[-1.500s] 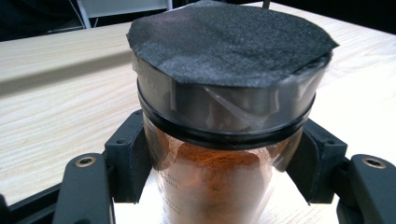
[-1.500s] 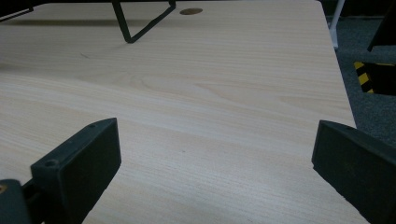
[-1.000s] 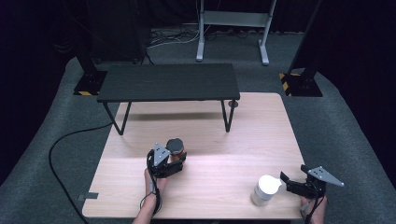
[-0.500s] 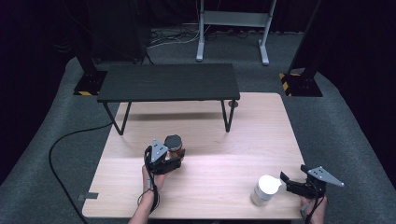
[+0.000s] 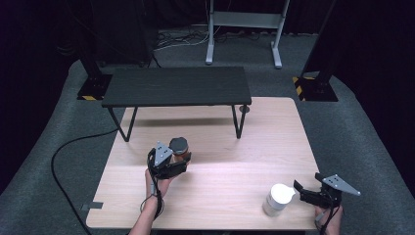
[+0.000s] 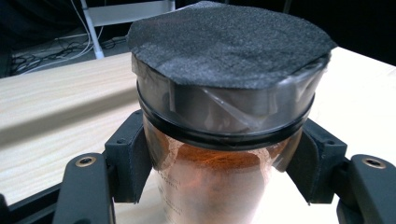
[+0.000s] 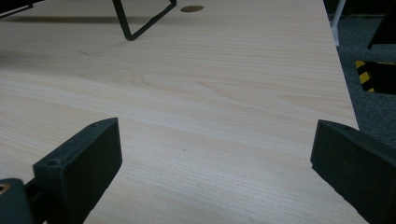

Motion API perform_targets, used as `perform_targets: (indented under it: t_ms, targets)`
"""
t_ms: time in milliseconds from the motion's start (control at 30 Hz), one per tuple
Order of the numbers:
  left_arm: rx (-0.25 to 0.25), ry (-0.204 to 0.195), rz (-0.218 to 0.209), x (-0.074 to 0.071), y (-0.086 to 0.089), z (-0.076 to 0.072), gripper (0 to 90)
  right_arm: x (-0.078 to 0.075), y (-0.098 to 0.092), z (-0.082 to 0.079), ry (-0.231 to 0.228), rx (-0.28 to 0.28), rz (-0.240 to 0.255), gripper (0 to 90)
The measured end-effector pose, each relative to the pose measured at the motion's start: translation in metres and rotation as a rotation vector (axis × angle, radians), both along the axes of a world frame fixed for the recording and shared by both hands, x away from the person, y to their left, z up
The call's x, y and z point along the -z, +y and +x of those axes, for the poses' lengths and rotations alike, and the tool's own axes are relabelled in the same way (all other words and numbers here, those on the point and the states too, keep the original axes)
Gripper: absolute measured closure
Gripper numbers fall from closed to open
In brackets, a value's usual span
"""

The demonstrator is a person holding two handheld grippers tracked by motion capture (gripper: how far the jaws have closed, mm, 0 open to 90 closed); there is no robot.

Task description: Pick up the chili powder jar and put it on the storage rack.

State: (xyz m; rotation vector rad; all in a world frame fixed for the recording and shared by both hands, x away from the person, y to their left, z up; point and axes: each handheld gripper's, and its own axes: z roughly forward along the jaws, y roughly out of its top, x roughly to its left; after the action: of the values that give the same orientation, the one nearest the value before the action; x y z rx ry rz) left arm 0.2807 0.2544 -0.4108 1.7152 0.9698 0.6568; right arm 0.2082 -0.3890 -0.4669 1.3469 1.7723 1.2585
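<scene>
The jar (image 6: 224,140), black-lidded with amber contents, is sitting clamped in my left gripper (image 5: 169,164), whose jaws are pressing both its sides; I am drawing it back over the table (image 5: 244,147) toward me, probably carrying it. My right gripper (image 5: 313,196) is waiting wide open, just beside the white container (image 5: 278,198).

amber jar (image 6: 219,182) with black lid (image 6: 229,42), white cup (image 5: 277,199), pale wood table (image 5: 235,161)

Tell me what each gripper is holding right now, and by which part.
The left gripper clamps the jar by its clear body, just below the black lid. The right gripper is open, holding nothing.
</scene>
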Motion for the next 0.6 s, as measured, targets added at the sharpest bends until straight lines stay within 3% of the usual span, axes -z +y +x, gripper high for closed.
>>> perform_targets:
  t_ms: [600]
  targets:
    - [0.007,-0.007,0.008,-0.017,0.006,0.009,31.9,0.0,0.0,0.0,0.003,0.0,0.0,1.1]
